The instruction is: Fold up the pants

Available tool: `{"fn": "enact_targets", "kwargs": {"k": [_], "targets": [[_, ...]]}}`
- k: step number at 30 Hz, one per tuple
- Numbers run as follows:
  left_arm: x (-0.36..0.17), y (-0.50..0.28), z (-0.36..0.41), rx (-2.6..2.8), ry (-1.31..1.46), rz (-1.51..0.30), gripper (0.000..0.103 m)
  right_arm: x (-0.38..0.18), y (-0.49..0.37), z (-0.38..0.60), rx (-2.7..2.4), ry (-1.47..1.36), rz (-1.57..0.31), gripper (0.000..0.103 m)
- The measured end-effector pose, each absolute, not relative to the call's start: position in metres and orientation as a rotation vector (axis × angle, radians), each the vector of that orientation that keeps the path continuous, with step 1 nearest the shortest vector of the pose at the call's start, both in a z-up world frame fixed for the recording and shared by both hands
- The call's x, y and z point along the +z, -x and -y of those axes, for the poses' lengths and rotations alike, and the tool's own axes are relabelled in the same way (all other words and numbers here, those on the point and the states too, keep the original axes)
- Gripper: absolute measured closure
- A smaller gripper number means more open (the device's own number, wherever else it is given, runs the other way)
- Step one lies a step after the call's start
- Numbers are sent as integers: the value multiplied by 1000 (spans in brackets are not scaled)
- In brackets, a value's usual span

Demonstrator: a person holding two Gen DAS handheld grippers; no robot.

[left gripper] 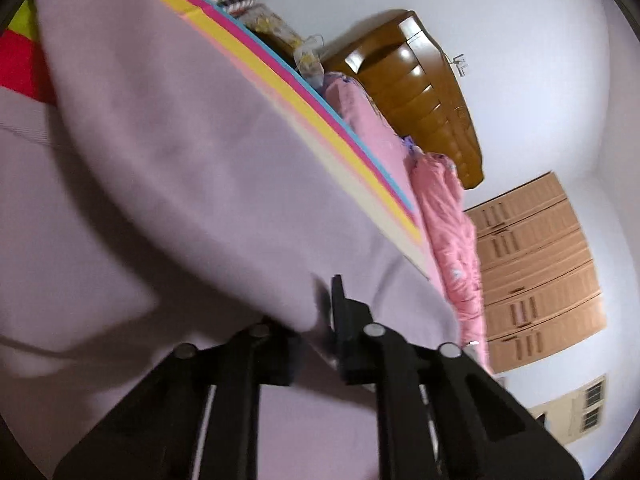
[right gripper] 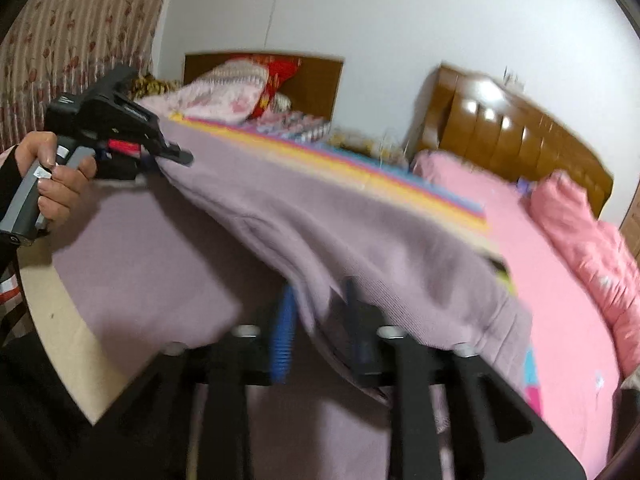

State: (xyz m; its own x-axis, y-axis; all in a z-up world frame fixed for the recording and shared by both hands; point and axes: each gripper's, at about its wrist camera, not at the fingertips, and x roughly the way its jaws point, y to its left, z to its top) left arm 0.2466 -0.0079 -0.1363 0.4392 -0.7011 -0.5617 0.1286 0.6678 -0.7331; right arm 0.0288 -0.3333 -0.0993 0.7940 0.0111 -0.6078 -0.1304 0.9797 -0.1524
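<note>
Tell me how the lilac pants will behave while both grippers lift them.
Probably floppy: the lilac pants sag between the left gripper and right gripper. Likely light, since two pinches carry them. The knit looks soft, so it may slip or stretch rather than hold a crease.

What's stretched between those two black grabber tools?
In the right wrist view, the lilac pants span the whole stretch from the left gripper to the right gripper, lifted and sagging between them. Nothing else lies there.
</note>
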Motion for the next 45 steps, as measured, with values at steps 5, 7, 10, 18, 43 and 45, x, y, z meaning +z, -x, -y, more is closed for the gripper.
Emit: {"fn": "enact_targets", "kwargs": {"k": [5, 7, 10, 18, 43, 45], "targets": [[-150, -237, 2, -543, 631, -967, 90, -95, 9, 345, 113, -147, -626, 29], [-150, -236, -2, -526, 632, -952, 91, -98, 15, 352, 65, -285, -647, 34], [-146, -232, 2, -521, 587, -936, 90, -110, 5, 372, -52, -486, -765, 47], [-149, -232, -1, -528, 575, -921, 87, -123, 18, 385, -189, -691, -836, 57], [-135, -250, -31, -468, 687, -863, 67, -132, 47, 423, -254, -853, -562, 87], [-140, -254, -38, -467, 691, -868, 96, -130, 47, 423, -246, -855, -550, 87]]}}
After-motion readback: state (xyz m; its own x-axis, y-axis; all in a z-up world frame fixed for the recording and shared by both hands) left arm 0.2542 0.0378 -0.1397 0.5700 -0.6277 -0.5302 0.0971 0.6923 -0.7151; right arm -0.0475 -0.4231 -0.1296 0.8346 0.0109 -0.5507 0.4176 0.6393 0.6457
